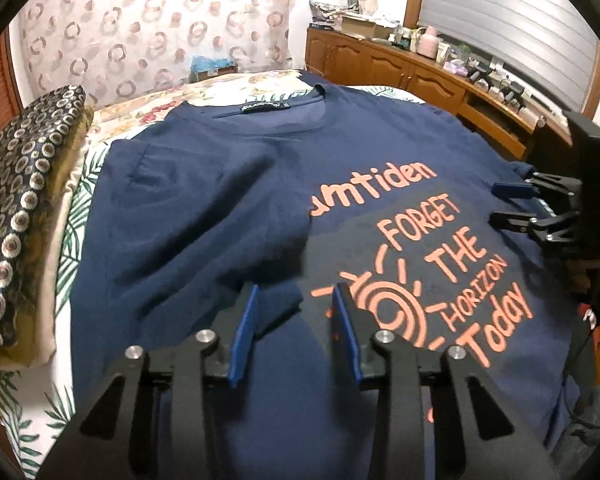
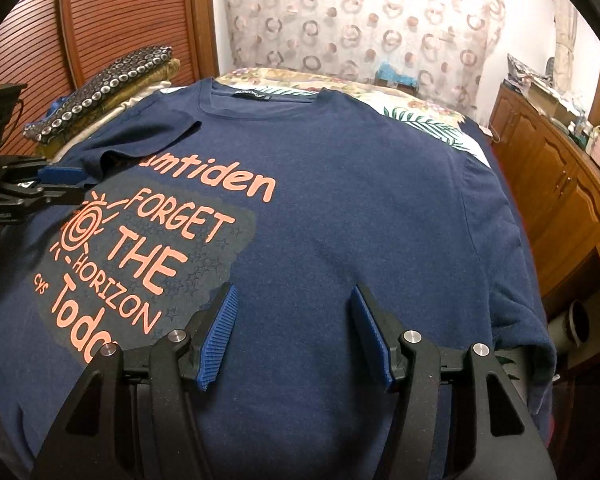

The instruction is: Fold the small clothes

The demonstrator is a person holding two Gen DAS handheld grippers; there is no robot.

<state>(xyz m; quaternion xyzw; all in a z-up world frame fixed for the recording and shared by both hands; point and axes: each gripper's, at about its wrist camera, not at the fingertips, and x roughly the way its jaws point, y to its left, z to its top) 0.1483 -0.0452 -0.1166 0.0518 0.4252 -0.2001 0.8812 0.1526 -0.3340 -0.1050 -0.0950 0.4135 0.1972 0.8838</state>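
Shirt (image 1: 220, 208), navy with an orange print (image 1: 440, 264), lies face up and flat on the bed (image 1: 80, 184), collar (image 1: 280, 112) at the far end, hem toward the person. Sleeve (image 1: 188, 184) on the left hand's side is turned inward and rests on the chest, its hem reaching the first letters of the print; judged, this is the first side fold, laid so the body can be narrowed. Left gripper (image 1: 296, 312) points down at that sleeve's hem with its jaws partly apart; the hem's corner lies between them, but a gap shows on both sides and no pad is seen pressing cloth. Right gripper (image 2: 296, 320) hangs over the lower right of the shirt, jaws well apart, nothing between them, not touching the cloth as far as can be told. Opposite sleeve (image 2: 512, 264) is unfolded and drapes toward the bed's edge; judged, the right gripper is stationed there to take that side next, so the task is in its early part. Pile (image 1: 24, 200) of folded patterned cloth sits beside the shirt at the left edge of the bed, apart from it. Cabinet (image 1: 380, 68) along the wall has its doors closed; contents not visible. Box (image 1: 360, 26) on its top stands open, contents too small to identify. Pink jar (image 1: 430, 40) near it is lidded, contents unseen.
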